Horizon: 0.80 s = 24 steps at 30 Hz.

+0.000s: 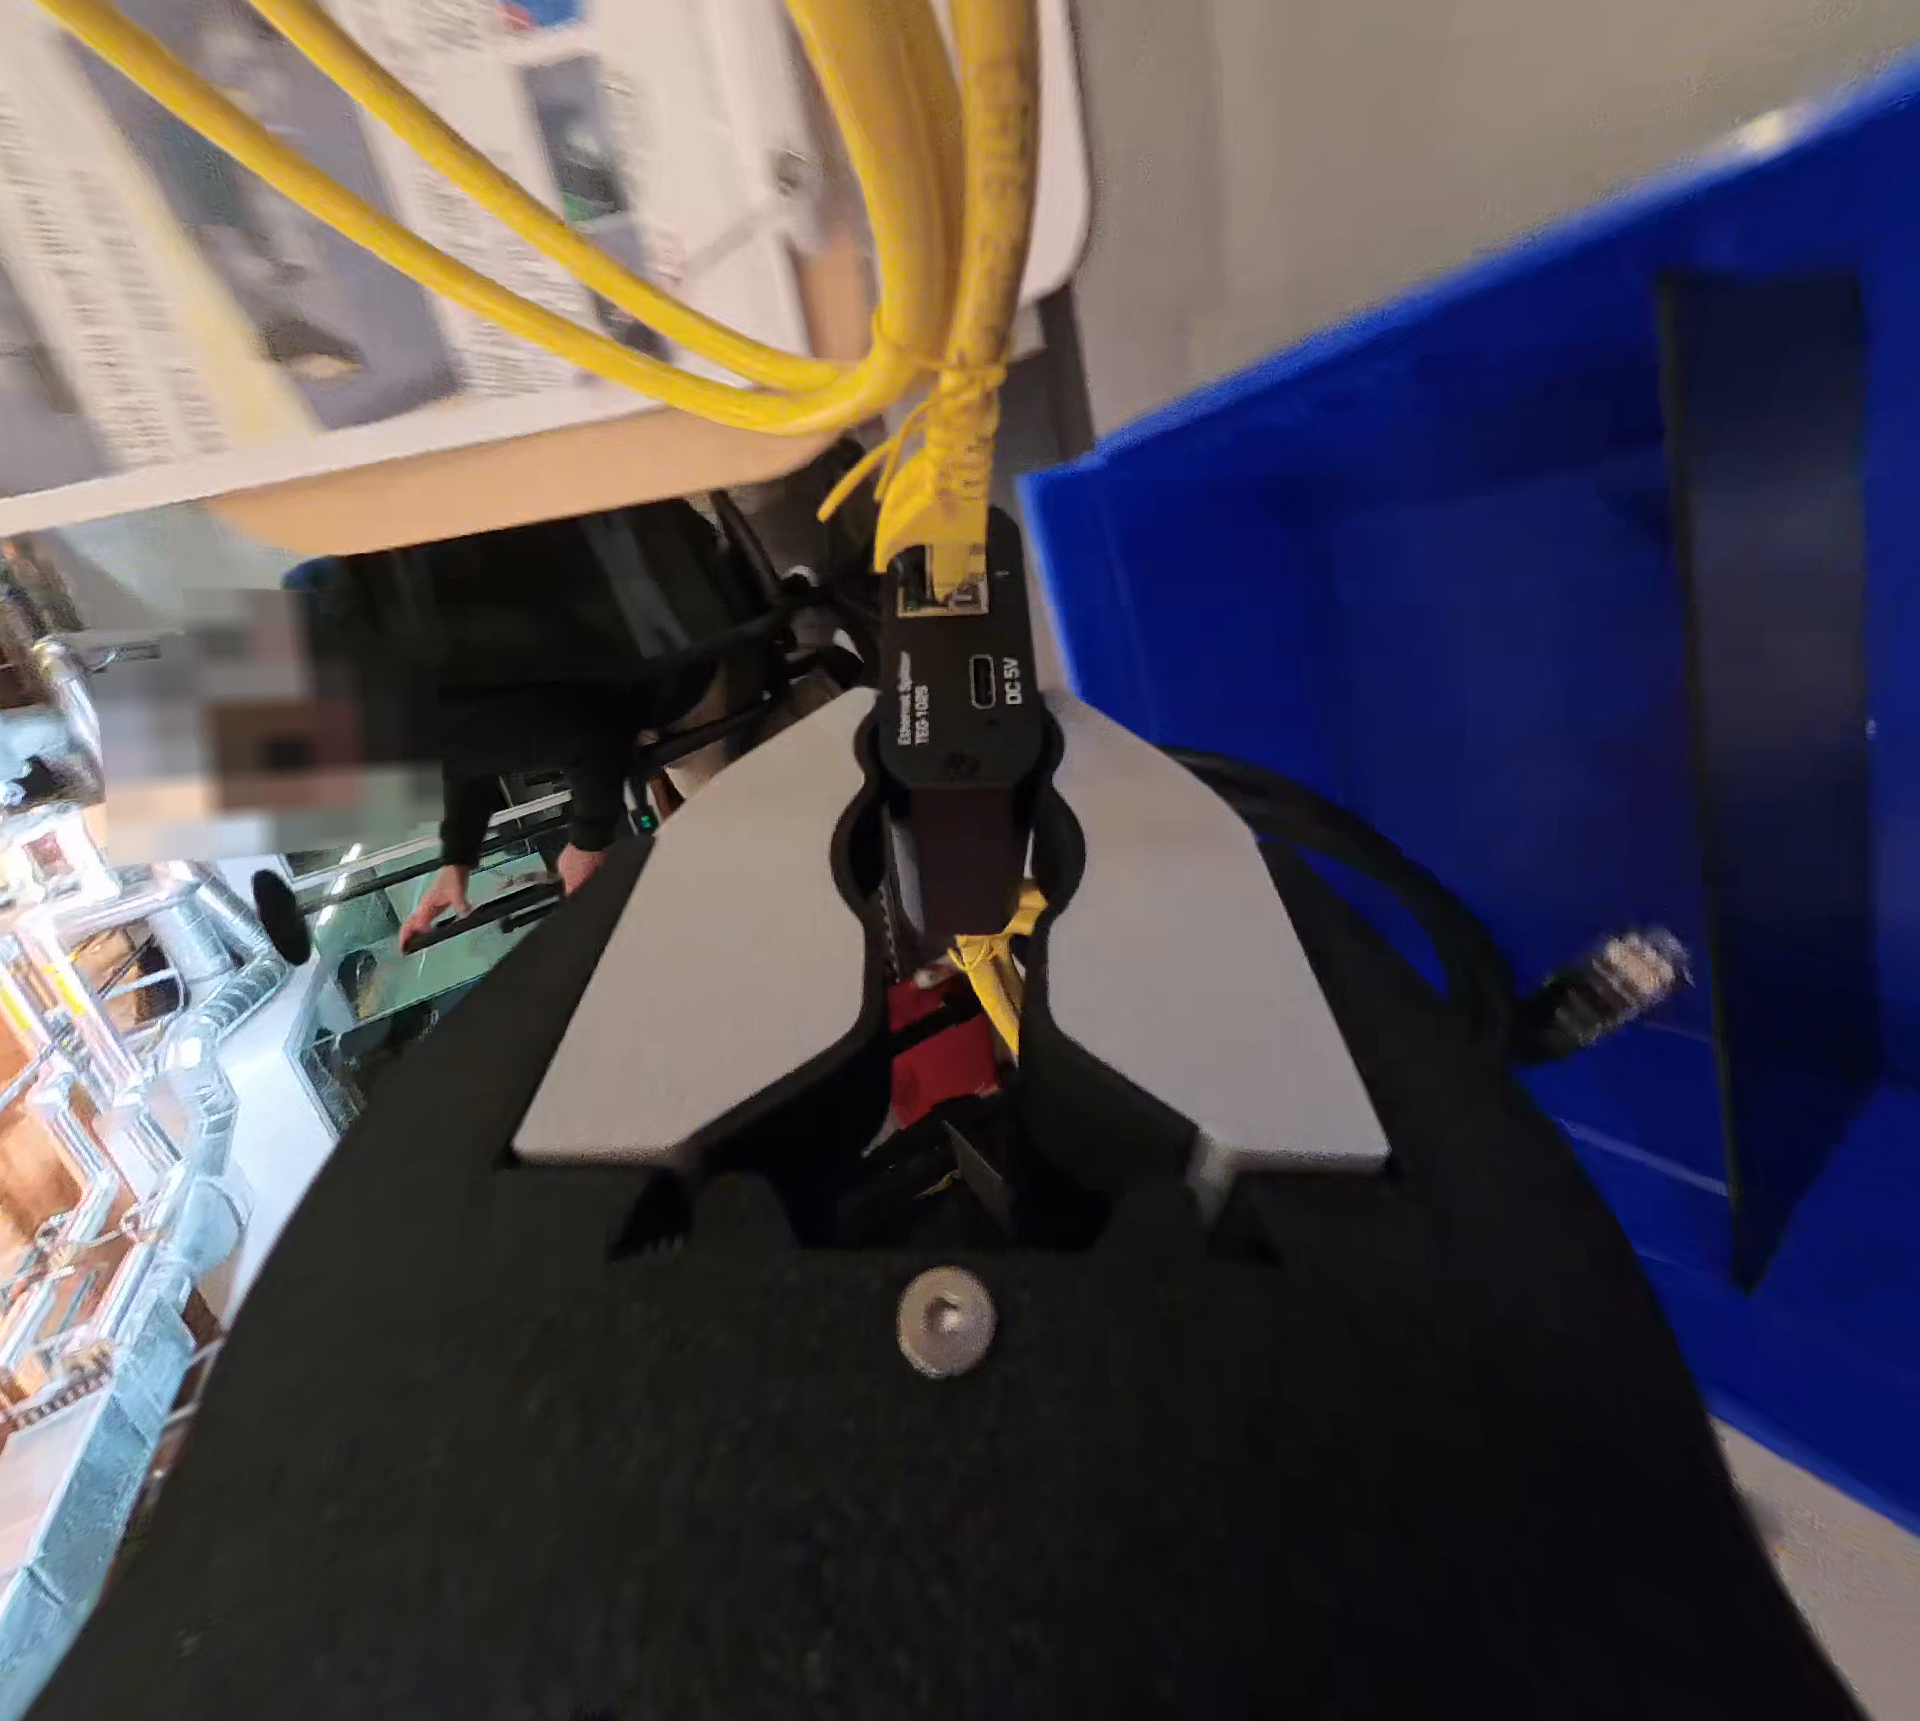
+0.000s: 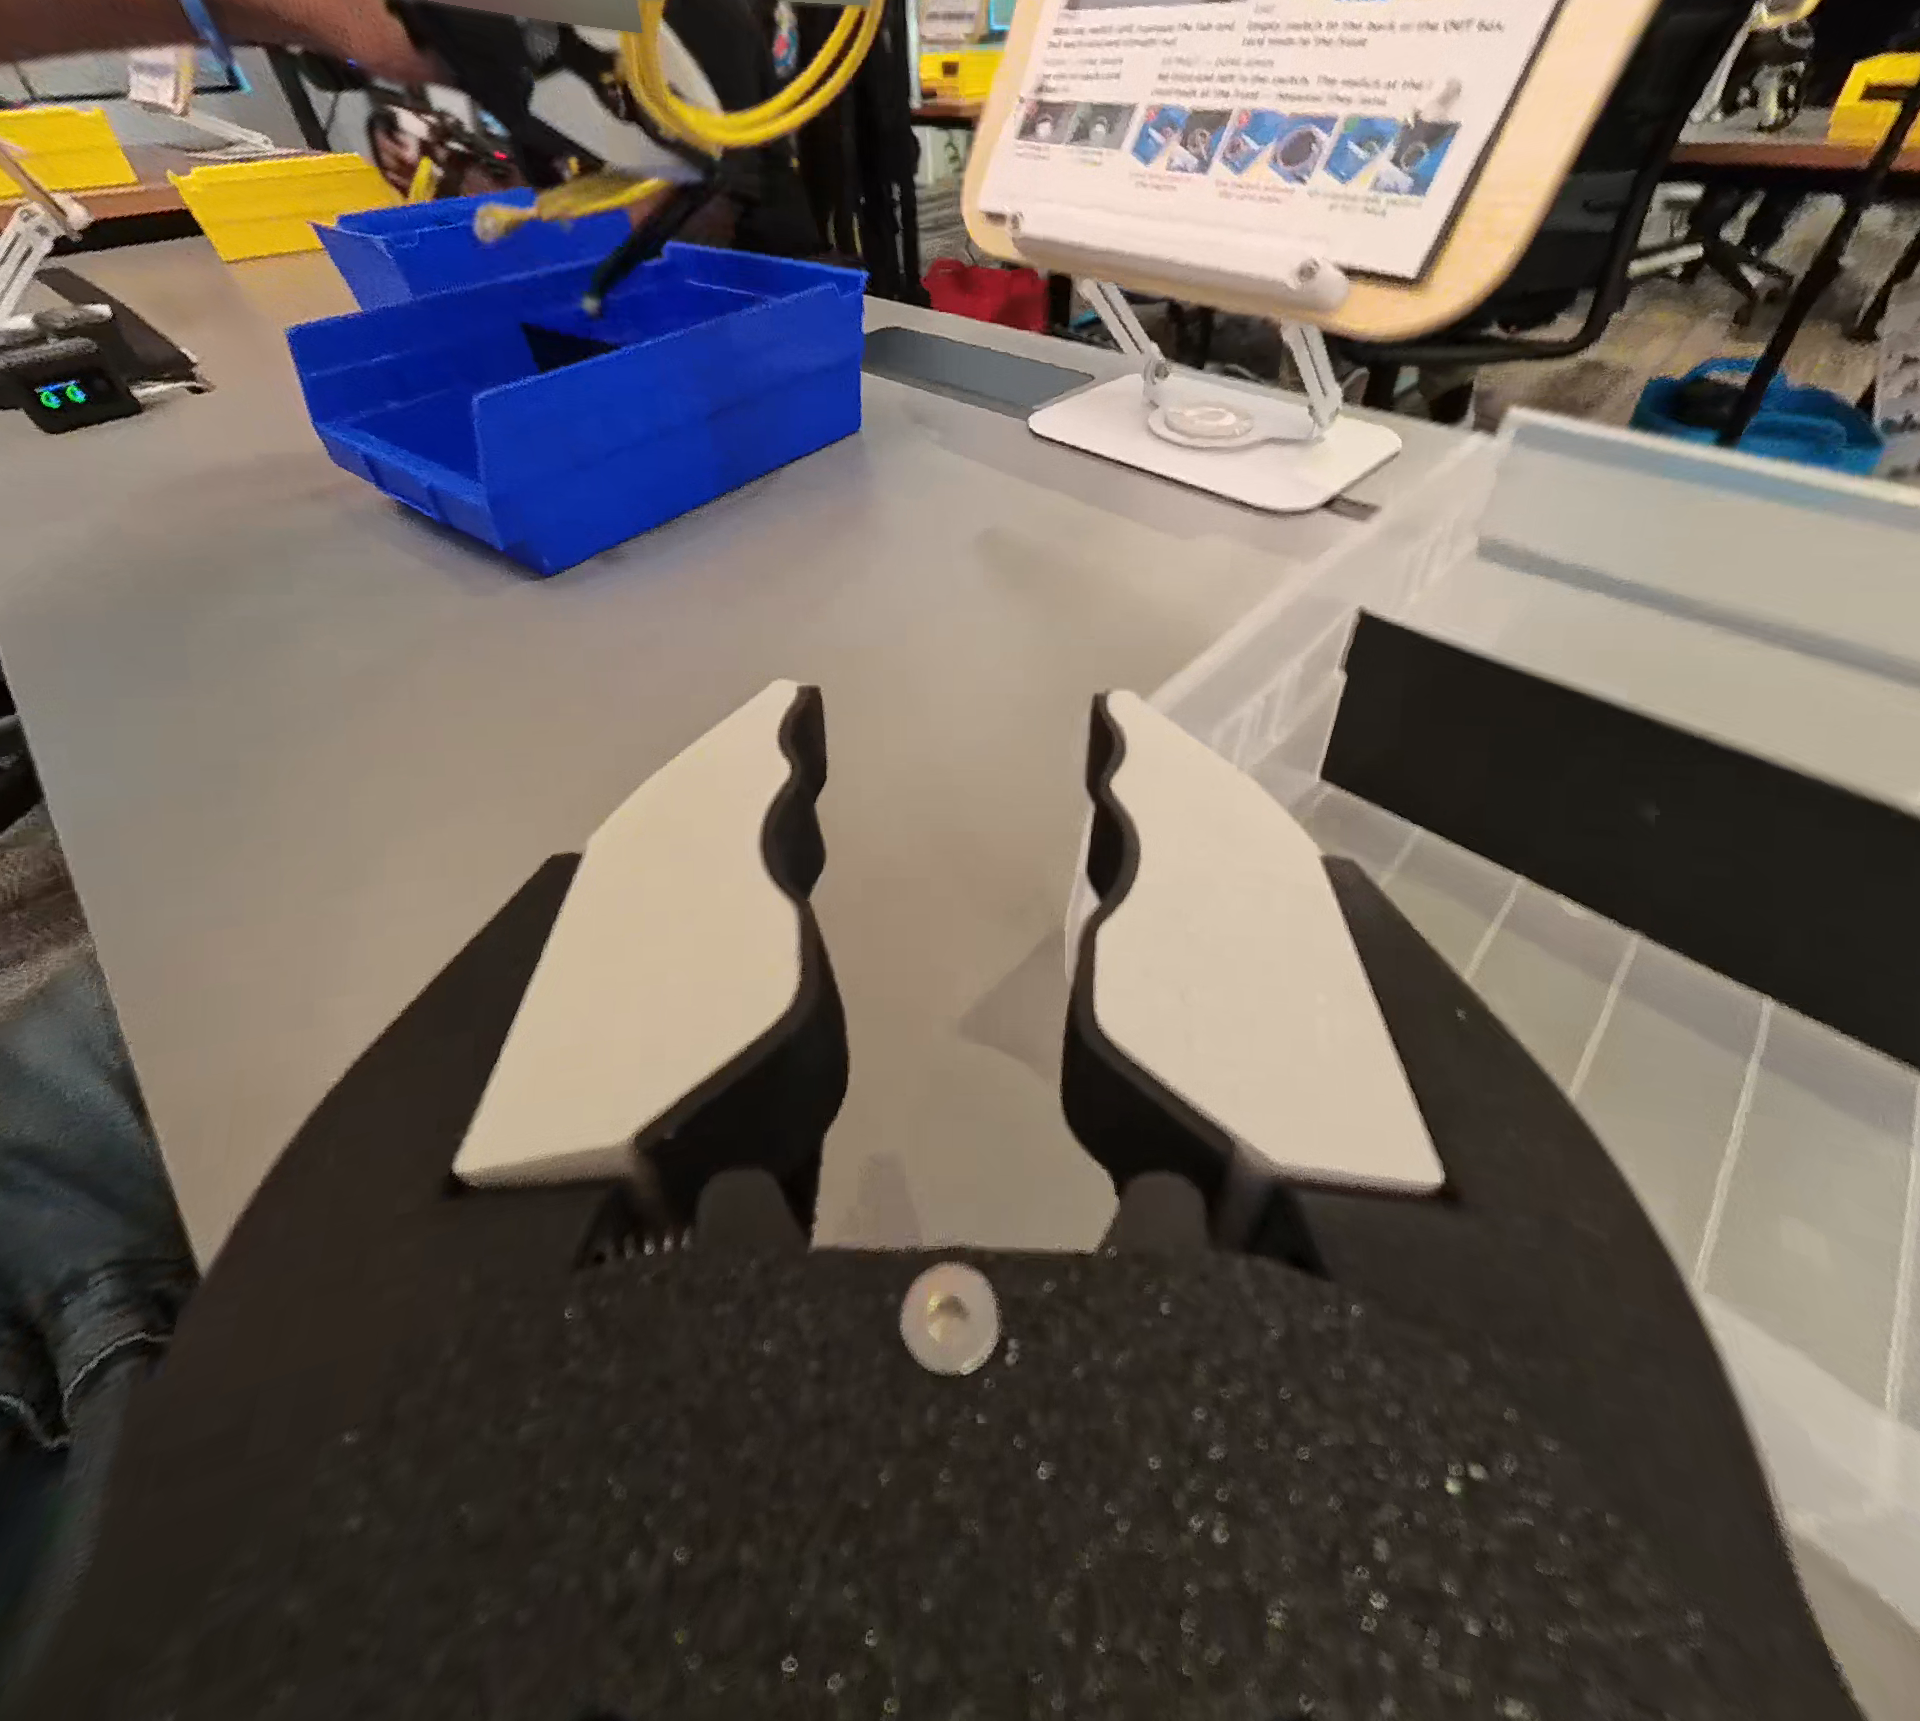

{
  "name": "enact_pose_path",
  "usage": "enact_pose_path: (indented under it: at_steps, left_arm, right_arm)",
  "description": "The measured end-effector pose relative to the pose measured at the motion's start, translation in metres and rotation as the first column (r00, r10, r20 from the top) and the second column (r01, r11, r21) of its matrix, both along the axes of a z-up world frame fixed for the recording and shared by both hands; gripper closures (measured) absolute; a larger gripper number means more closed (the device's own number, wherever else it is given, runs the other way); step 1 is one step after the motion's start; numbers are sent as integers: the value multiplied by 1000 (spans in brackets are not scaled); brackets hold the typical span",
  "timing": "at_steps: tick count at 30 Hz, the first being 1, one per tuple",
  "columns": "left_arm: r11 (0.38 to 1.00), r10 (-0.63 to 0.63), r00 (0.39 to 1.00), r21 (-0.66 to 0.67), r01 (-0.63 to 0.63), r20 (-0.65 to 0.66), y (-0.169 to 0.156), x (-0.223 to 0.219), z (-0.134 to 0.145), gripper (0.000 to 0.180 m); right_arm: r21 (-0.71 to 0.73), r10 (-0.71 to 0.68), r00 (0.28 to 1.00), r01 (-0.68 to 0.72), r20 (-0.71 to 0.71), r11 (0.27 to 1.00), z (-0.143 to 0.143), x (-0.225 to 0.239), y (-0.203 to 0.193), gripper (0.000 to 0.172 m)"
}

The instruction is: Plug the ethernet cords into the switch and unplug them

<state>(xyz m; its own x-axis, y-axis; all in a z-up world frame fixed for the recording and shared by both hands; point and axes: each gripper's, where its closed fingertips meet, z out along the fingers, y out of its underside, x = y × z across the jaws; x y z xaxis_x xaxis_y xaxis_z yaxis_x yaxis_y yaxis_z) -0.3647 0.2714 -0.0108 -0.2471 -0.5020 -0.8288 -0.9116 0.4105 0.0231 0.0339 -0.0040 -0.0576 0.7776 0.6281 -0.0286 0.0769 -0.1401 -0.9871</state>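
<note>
The switch [image 1: 961, 684] clamped in the left gripper [image 1: 958, 757] is black with white markings, and the cord [image 1: 966, 217] running from its far end is yellow. Right of that gripper the bin [image 1: 1455, 632] is blue. The right gripper [image 2: 956, 736] has pale grey fingers [image 2: 675, 944] with black pads, above a grey table [image 2: 416, 684].

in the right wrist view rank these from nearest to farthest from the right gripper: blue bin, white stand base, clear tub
1. Clear tub: right beside the right gripper, on its right.
2. White stand base: ahead, slightly right.
3. Blue bin: ahead left, about as far; too close to call against the stand base.
</note>
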Motion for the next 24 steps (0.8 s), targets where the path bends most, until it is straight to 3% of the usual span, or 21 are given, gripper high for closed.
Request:
enact_pose_path:
  at_steps: [5, 9, 15, 20, 24]
  left_arm:
    - [997, -71, 960, 33, 64, 269, -47, 54, 80, 157]
    - [979, -160, 861, -32, 199, 483, -96, 118, 106, 156]
    - [901, -99, 682, -225, 370, 724, -145, 193, 83, 157]
    - [828, 33, 624, -371, 421, 781, -170, 225, 42, 157]
    - [801, 126, 594, -434, 412, 795, -174, 228, 21, 157]
  right_arm:
    - [113, 109, 988, -121, 109, 986, 31, -25, 12, 132]
    - [163, 232, 949, -269, 215, 949, 60, -58, 43, 133]
    - [211, 548, 823, -568, 149, 796, 112, -132, 77, 135]
    - [218, 688, 722, -685, 73, 695, 110, -166, 86, 138]
    - [206, 725, 688, -712, 18, 671, 98, -164, 90, 143]
